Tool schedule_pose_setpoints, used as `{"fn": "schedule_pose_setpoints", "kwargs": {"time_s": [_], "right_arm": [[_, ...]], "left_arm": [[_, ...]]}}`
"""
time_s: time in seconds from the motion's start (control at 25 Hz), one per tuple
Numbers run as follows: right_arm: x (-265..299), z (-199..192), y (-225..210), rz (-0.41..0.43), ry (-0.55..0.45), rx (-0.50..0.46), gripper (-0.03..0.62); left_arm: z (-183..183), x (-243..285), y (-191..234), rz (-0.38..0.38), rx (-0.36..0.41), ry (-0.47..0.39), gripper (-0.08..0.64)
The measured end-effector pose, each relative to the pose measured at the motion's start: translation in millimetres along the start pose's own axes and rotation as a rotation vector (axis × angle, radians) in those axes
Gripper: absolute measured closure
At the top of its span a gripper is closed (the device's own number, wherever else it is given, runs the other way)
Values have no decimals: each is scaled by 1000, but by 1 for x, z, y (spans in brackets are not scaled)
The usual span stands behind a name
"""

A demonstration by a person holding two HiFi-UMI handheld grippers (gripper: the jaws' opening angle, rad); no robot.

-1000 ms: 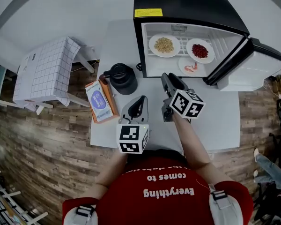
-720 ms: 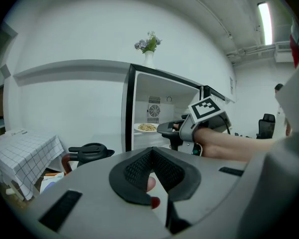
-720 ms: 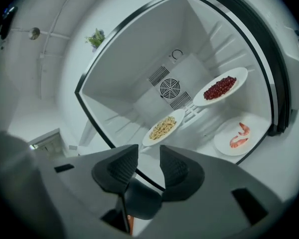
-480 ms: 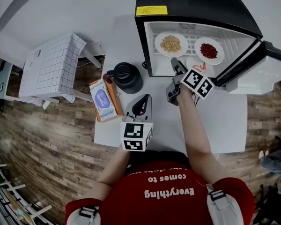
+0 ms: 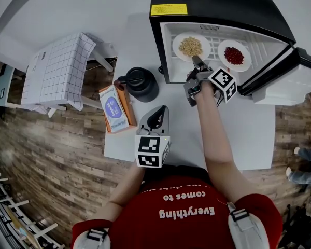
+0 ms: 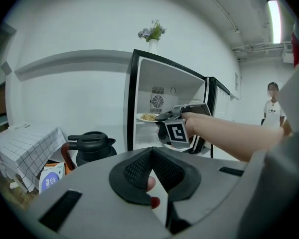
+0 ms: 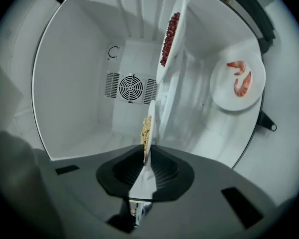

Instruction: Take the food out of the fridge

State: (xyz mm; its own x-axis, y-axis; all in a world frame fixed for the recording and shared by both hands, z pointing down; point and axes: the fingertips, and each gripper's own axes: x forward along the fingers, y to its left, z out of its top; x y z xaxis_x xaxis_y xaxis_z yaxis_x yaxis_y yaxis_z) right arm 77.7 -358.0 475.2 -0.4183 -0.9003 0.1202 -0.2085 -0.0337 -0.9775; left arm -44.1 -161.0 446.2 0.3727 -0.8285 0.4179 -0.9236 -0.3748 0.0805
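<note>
Left gripper (image 6: 152,151): dark ribbed pads meet at tips, nothing between. Fingertip (image 6: 150,183) with red nail shows through gap behind pads.
Beyond: black mini fridge (image 6: 131,108), door open, fan grille (image 6: 158,101) on back wall, plate (image 6: 145,117) of tan food inside.
Right gripper (image 6: 163,116) with marker cube, on bare forearm (image 6: 224,136), reaches in. Its jaws just been closing, tips at plate rim.
Flower vase (image 6: 152,36) on fridge top.
Black jug (image 6: 92,147) left of fridge, blue-white carton (image 6: 52,176) just beside jug, checked cloth (image 6: 20,146) further left.
Person (image 6: 273,111) stands far right.
</note>
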Motion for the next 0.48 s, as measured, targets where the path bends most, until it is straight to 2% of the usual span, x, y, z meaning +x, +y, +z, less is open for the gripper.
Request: {"fn": "schedule_pose_setpoints", "kwargs": {"time_s": [0.08,0.16,0.48], "right_arm": [[1,0,0,29,-2,74,550],[1,1,-1,36,2,109,555],[-21,-1,0,56,-2,117,566]], "left_arm": [[0,1,0,0,-1,4,554],[1,2,-1,-3,1,5,554],[5,-2,-2,-7,-1,-11,554]]}}
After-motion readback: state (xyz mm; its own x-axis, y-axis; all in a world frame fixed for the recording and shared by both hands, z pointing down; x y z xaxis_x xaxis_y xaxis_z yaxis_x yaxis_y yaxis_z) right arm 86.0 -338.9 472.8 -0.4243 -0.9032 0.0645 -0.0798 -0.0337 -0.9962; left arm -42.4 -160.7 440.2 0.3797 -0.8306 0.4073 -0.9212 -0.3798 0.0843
